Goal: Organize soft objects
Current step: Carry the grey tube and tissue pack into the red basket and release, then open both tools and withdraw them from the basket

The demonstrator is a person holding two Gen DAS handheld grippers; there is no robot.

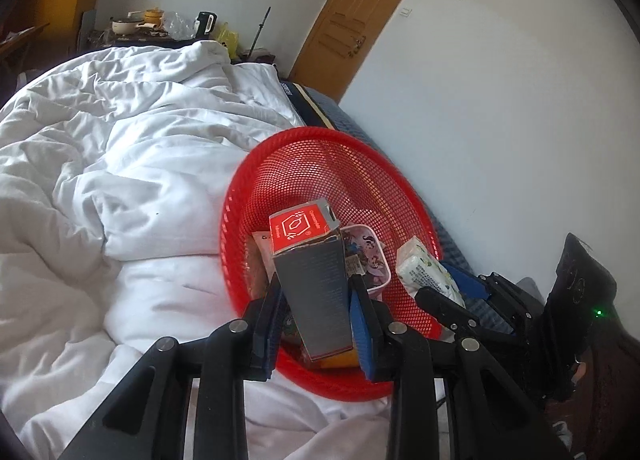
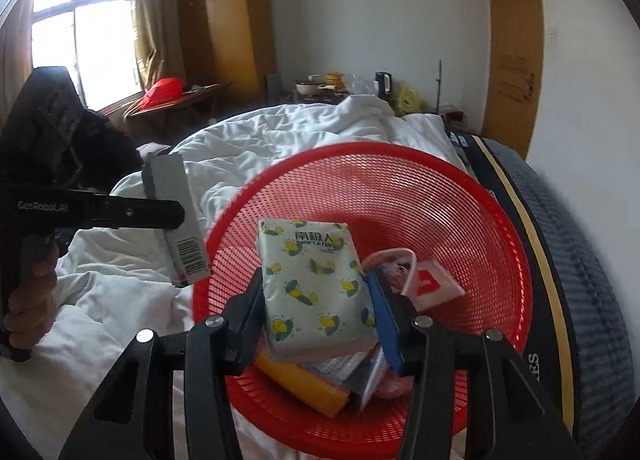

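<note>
My left gripper (image 1: 316, 292) is shut on a tall grey box with a red end (image 1: 316, 280), held above the red mesh basket (image 1: 320, 171). The same grey box (image 2: 176, 215) shows at the left in the right wrist view, clamped by the left gripper's fingers (image 2: 152, 213). My right gripper (image 2: 316, 292) is shut on a white tissue pack printed with lemons (image 2: 316, 284), lifted over the red basket (image 2: 400, 187). In the left wrist view that tissue pack (image 1: 424, 266) sits at the right between the right gripper's fingers (image 1: 440, 300).
Left in the basket are a yellow item (image 2: 304, 388), a clear packet (image 2: 352, 372), a pink-rimmed pouch (image 1: 368, 256) and a small red-labelled packet (image 2: 432, 284). The basket rests on a rumpled white duvet (image 1: 120, 163) over a dark mattress (image 2: 580, 260). A cluttered table (image 2: 328, 87) stands beyond.
</note>
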